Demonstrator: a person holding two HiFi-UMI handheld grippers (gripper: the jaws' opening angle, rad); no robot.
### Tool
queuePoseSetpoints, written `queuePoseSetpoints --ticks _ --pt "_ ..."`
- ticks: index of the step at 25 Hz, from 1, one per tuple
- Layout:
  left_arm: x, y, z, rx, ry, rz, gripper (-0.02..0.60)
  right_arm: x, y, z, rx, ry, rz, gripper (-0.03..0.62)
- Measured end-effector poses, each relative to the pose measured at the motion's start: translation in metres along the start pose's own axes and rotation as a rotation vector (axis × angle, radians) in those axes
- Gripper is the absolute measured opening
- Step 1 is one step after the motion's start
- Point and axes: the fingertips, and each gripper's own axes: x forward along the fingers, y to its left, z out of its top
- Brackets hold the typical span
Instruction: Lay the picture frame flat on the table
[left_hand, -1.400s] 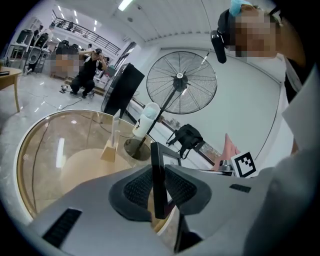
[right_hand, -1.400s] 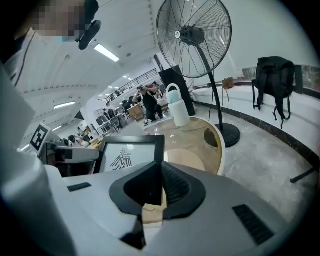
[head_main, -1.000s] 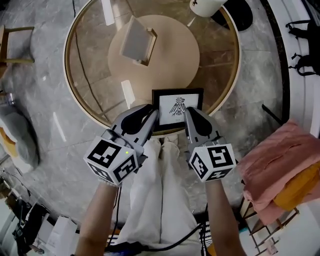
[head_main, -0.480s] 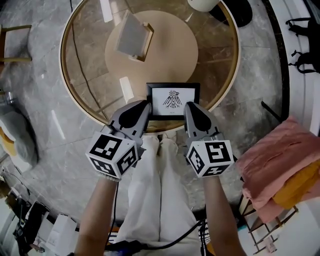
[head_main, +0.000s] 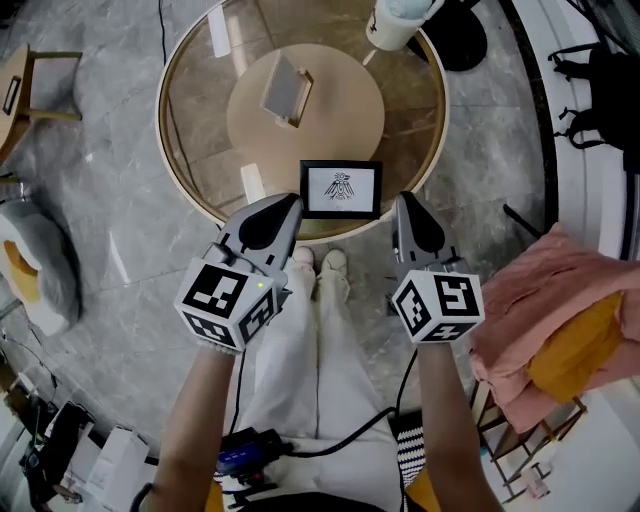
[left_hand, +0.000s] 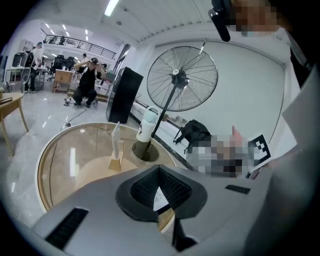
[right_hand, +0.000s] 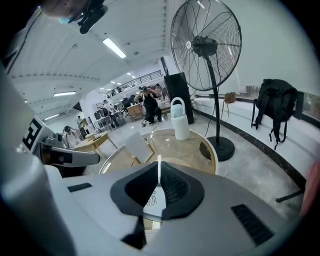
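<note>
The black picture frame (head_main: 340, 189), with a bird drawing on white, lies flat on the round glass table (head_main: 195, 150) near its front edge. My left gripper (head_main: 285, 204) hovers just left of the frame and apart from it; its jaws are closing together with nothing between them. To the frame's right, my right gripper (head_main: 407, 200) is shut and empty too. In the left gripper view the jaws meet (left_hand: 159, 167), and a slice of the frame (left_hand: 161, 199) shows below them. The right gripper view shows its jaws (right_hand: 159, 162) meeting above the frame (right_hand: 156, 200).
A second frame on a wooden stand (head_main: 285, 90) stands upright at the table's middle. A white jug (head_main: 398, 22) sits at the far rim, with a floor fan (left_hand: 182, 80) behind it. Pink cloth (head_main: 555, 320) lies on a rack at the right. A black backpack (head_main: 600, 70) is beyond.
The frame, earlier between both grippers at the table's edge, now lies flat on the glass. Both grippers have drawn back from it, and the left jaws have closed.
</note>
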Motion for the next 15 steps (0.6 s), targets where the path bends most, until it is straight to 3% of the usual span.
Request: queuePoseSetpoints --ticks 15 --pt "-0.105 -0.091 0.152 0.221 -0.133 -0.05 0.017 -0.121 0.065 0.154 -0.073 -0.182 -0.007 0.04"
